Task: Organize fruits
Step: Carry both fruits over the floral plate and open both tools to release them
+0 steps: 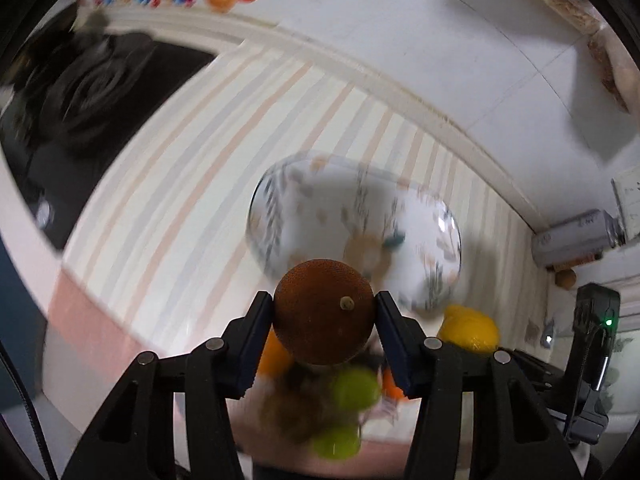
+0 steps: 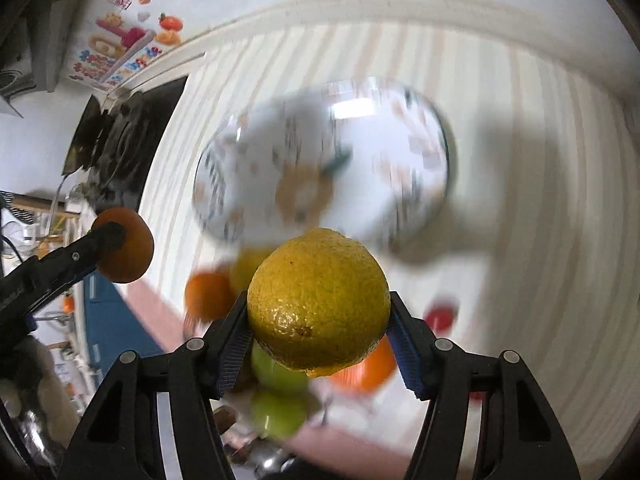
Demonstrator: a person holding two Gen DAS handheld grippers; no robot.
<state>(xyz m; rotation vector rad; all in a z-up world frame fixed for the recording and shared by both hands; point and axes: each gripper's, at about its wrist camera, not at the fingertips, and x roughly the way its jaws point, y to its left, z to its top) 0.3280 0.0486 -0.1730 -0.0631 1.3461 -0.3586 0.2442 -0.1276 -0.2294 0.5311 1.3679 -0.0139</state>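
Note:
My left gripper [image 1: 324, 308] is shut on an orange [image 1: 324, 312], held above the striped cloth [image 1: 192, 184]. My right gripper [image 2: 318, 312] is shut on a yellow lemon-like citrus [image 2: 318, 300]. A patterned white bowl [image 1: 352, 224] stands on the cloth just beyond both grippers, blurred; it also shows in the right wrist view [image 2: 320, 160]. Below the grippers lie loose fruits: green ones [image 1: 352, 390] [image 2: 276, 412], orange ones [image 2: 208, 294] [image 2: 372, 368] and a red one [image 2: 440, 316]. The left gripper with its orange shows in the right wrist view [image 2: 120, 250], and the yellow citrus in the left wrist view [image 1: 468, 328].
A black stove top [image 1: 80, 112] lies at the far left. A can [image 1: 572, 236] lies on its side at the right by the wall. A colourful box [image 2: 116, 56] stands behind the stove. The table's pink edge [image 1: 80, 320] is near.

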